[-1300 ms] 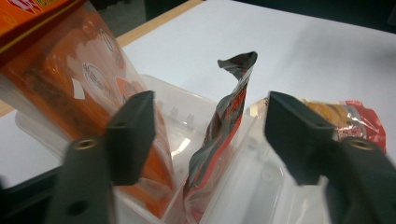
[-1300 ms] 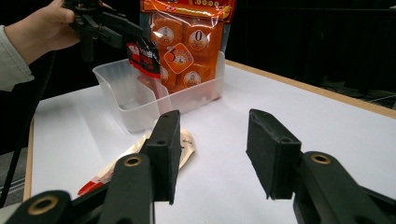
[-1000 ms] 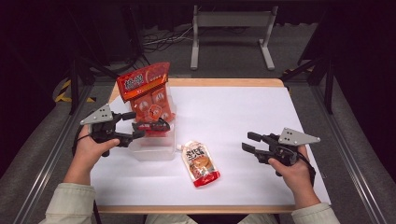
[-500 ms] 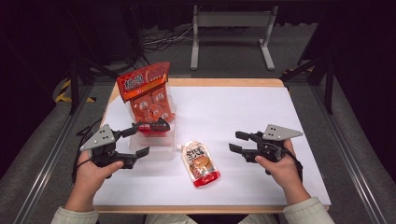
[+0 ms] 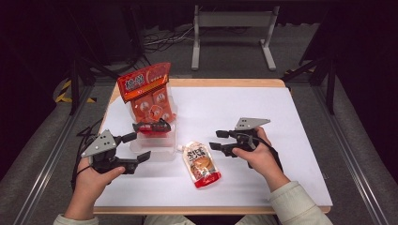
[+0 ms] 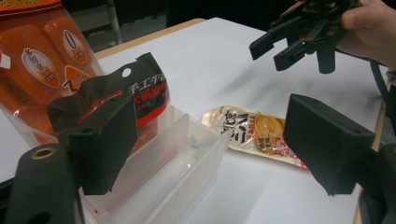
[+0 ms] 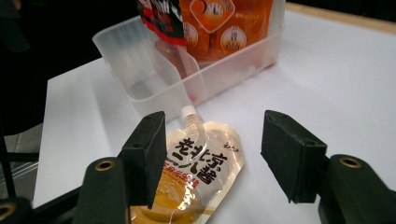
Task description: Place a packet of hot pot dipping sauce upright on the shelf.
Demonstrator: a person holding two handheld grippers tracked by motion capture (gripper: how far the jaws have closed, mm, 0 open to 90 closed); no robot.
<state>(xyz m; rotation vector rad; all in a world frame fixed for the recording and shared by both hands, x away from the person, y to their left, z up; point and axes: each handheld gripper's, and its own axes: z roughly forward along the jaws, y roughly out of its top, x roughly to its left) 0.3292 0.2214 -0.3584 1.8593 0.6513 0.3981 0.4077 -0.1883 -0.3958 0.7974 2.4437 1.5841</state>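
A spouted pouch [image 5: 202, 164] with an orange and red print lies flat on the white table, its cap toward a clear plastic bin [image 5: 157, 146]. My right gripper [image 5: 213, 139] hovers just right of the pouch's top. In the right gripper view its jaws [image 7: 217, 149] stand open over the pouch [image 7: 196, 172] without touching it, and they have just been opening. My left gripper [image 5: 141, 145] is open and empty at the bin's near left corner. A large orange snack bag [image 5: 148, 93] and a small black and red packet [image 5: 152, 126] stand in the bin.
The white sheet [image 5: 263, 112] covers a wooden table, with bare room to the right and behind. In the left gripper view my left gripper [image 6: 212, 135] faces the bin [image 6: 187, 158], the pouch [image 6: 252, 135] and the other hand's gripper [image 6: 299, 37]. A metal frame [image 5: 232, 28] stands on the floor beyond.
My left gripper drew back from the packet in the bin toward the near left. My right gripper slid left toward the pouch and its jaws widened.
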